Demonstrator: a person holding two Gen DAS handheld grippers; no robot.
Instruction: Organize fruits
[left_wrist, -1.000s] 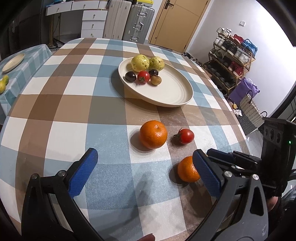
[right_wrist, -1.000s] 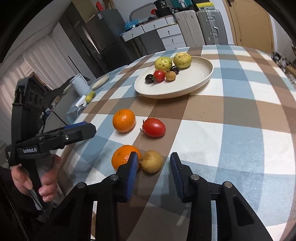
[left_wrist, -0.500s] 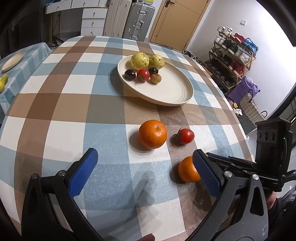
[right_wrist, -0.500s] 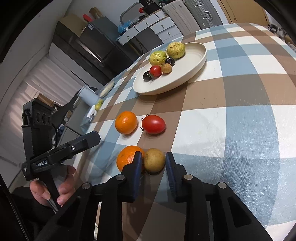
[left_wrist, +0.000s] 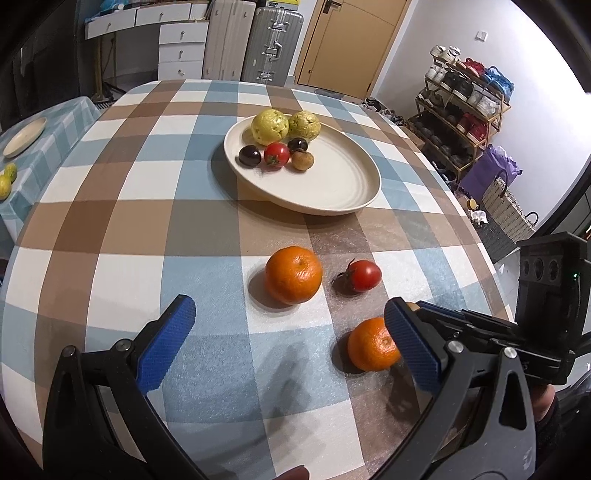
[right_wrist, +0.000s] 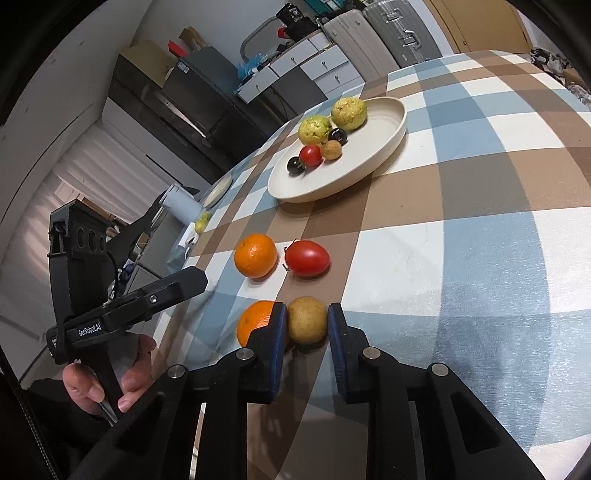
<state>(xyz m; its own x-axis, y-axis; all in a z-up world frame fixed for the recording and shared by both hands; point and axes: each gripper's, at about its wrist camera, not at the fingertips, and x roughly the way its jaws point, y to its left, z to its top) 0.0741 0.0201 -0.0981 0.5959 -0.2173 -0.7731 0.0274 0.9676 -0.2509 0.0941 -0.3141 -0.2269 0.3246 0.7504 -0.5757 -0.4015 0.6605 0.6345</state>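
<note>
Fruit lies in two groups on the checked table (left_wrist: 110, 229). Nearest the right gripper (right_wrist: 306, 325), a tan fruit (right_wrist: 307, 320) sits on the cloth with both blue pads (right_wrist: 277, 332) pressed against its sides; the jaws have just been closing on it and now clamp it. Touching the left pad's outer side is a small orange (right_wrist: 255, 319), which in the left wrist view (left_wrist: 371, 345) lies partly behind that gripper's right finger. Farther on, a bigger orange (right_wrist: 255, 255) and a red tomato (right_wrist: 307, 257) lie just beside each other, apart from the clamped fruit.

Beyond them stands a cream plate (right_wrist: 369, 155). At its far side sit two bumpy yellow-green fruits (left_wrist: 269, 126), touching, and in front of them a row of two dark plums (left_wrist: 249, 155), a small tomato (left_wrist: 276, 154) and a brown fruit (left_wrist: 303, 160).

The left gripper (left_wrist: 291, 339) hovers over the near table with its jaws wide apart and nothing between them; a hand (right_wrist: 107, 384) holds its handle. Drawers (left_wrist: 181, 48), suitcases (left_wrist: 273, 40), a door (left_wrist: 347, 40) and a shoe rack (left_wrist: 461, 110) line the room behind.
</note>
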